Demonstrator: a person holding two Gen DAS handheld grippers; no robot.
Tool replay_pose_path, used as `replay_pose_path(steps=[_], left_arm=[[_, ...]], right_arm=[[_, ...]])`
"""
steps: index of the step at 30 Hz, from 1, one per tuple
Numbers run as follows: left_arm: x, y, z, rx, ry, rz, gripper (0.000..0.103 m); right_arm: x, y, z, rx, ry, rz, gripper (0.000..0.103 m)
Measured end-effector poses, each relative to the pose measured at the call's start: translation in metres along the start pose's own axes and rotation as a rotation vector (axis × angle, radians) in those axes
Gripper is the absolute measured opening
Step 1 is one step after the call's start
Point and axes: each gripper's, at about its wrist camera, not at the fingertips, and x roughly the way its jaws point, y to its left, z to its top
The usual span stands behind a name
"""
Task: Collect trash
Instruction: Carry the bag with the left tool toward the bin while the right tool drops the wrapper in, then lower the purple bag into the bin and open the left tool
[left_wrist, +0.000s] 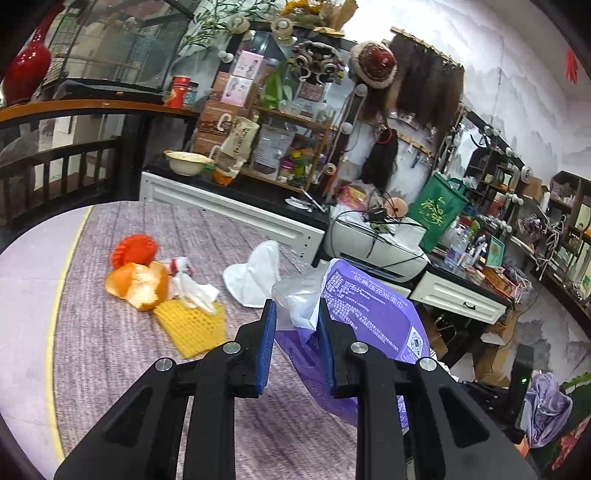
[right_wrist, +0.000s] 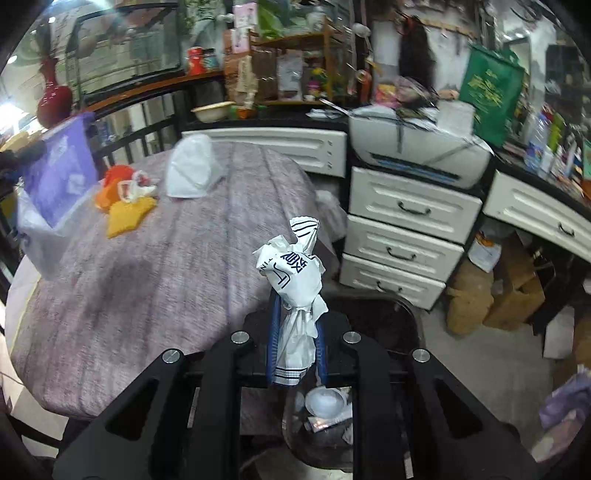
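Note:
My left gripper (left_wrist: 296, 314) is shut on a purple tissue wrapper (left_wrist: 369, 317), held above the table's right edge; the wrapper also shows at the far left of the right wrist view (right_wrist: 59, 177). My right gripper (right_wrist: 295, 314) is shut on a crumpled white wrapper with blue print (right_wrist: 293, 273), held off the table's near edge above a dark trash bin (right_wrist: 321, 417) with trash inside. On the purple tablecloth (left_wrist: 122, 350) lie orange peel (left_wrist: 138, 284), yellow foam net (left_wrist: 192, 326), red foam net (left_wrist: 135, 249), white tissue (left_wrist: 194, 290) and a white bag (left_wrist: 255, 273).
A white printer (left_wrist: 376, 243) and white drawers (right_wrist: 402, 236) stand beyond the table. A black counter with a bowl (left_wrist: 186, 162), shelves and a green bag (left_wrist: 437, 210) runs behind. Cardboard boxes (right_wrist: 495, 295) sit on the floor. A dark railing (left_wrist: 59, 166) is at the left.

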Motion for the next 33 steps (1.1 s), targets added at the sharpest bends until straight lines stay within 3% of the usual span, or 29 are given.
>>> replay_pose_path(steps=[15,18,19,20,22,30,33], left_arm=[[0.047,-0.054,-0.011,0.061,0.075,-0.064,0.022],[0.054,-0.062,-0.015,0.07,0.093,-0.069,0.022],[0.056,-0.064,-0.017,0.072,0.098,-0.071,0.022],[0.058,-0.066,-0.018,0.076,0.104,-0.072,0.022],[0.061,-0.069,-0.02,0.08,0.112,-0.075,0.022],[0.067,-0.08,-0.028,0.095,0.133,-0.092,0.022],[0.07,-0.086,-0.031,0.099,0.142,-0.1,0.022]], right_arm=[[0.09,-0.076,-0.08,0.199,0.245,-0.128,0.017],[0.102,-0.085,-0.09,0.241,0.273,-0.132,0.024],[0.103,-0.086,-0.091,0.248,0.277,-0.134,0.031],[0.105,-0.088,-0.094,0.256,0.282,-0.14,0.045],[0.103,-0.091,-0.098,0.281,0.273,-0.141,0.057],[0.076,-0.095,-0.093,0.326,0.216,-0.144,0.059],[0.056,-0.099,-0.086,0.338,0.162,-0.161,0.068]])
